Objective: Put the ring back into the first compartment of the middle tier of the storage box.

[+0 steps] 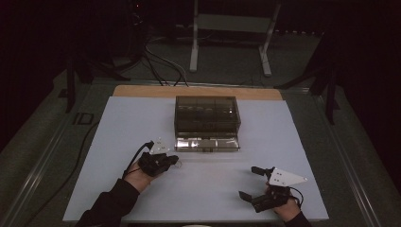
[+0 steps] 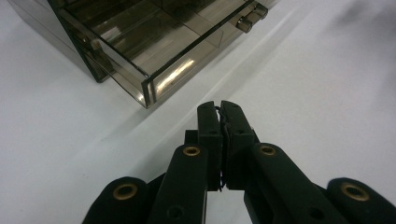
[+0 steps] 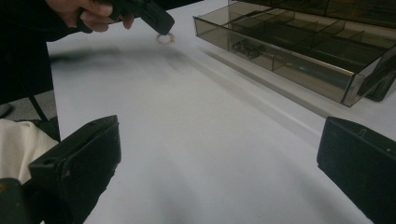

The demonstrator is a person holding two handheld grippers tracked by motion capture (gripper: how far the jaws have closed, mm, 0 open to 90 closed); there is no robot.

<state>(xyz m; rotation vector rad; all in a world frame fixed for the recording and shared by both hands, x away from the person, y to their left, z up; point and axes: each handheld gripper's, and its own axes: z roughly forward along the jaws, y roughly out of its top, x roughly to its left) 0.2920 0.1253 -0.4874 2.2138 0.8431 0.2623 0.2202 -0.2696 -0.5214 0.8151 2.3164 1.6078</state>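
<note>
- Right gripper view: small ring (image 3: 164,38), thin and pale orange, pinched at the tip of the left hand-held gripper (image 3: 156,21), hanging just above the white surface (image 3: 196,140), well apart from the camera's own jaws.
- Left gripper view: left hand-held gripper (image 2: 220,108) clenched, jaws pressed together with a thin dark edge caught in the seam; too small there to make out as the ring.
- High view: left hand-held gripper (image 1: 171,160) just in front of the open drawer's (image 1: 207,144) left corner, near but not touching it.
- Drawer of smoky clear plastic, pulled out toward the person from the bottom of a small cabinet (image 1: 206,113); divided into compartments, seen in both gripper views.
- In one compartment of the drawer (image 3: 289,51), a small dark item (image 3: 244,46), too blurred to identify.
- Small round knob (image 2: 246,18) on the drawer front.
- Right hand-held gripper (image 1: 253,182) released, jaws spread wide, hovering over bare surface at the near right, well apart from drawer and ring.
- Right gripper view: both black jaws at the frame's lower corners, nothing between them but white surface.
- Dark sleeve (image 1: 111,203) on the left forearm, entering from the bottom edge.
- Cabinet standing near the far middle of the surface; wooden strip (image 1: 198,91) along the far edge beyond it.
- Cables (image 1: 163,64) and a white metal frame (image 1: 231,38) on the dark floor behind.
</note>
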